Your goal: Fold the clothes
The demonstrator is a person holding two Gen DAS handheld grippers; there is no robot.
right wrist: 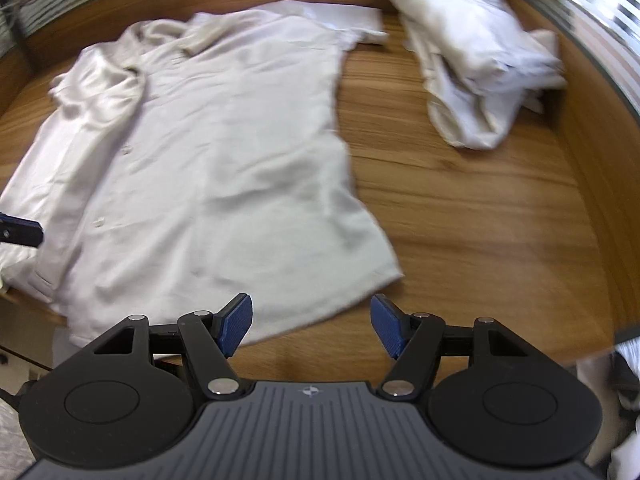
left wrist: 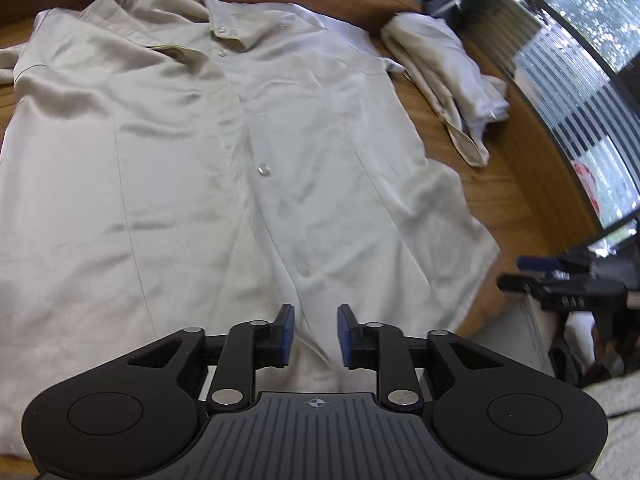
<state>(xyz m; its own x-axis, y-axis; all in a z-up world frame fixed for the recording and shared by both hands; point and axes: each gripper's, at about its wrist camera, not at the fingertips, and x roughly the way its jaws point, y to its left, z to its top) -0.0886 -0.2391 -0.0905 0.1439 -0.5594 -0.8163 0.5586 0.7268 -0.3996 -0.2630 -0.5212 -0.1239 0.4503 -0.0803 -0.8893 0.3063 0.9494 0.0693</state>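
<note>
While the beige button-front shirt [left wrist: 192, 152] lies flat on the wooden table [right wrist: 460, 208], left gripper [left wrist: 313, 334] and right gripper [right wrist: 311, 326] both stand parted, empty.

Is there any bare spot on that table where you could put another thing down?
Yes. The widest bare wood lies between the spread beige shirt and the folded clothes pile, running toward the near table edge on the shirt's right. A thinner strip shows beyond the collar. The left and middle are crowded: the shirt covers them, and both open grippers hover at its hem.
</note>
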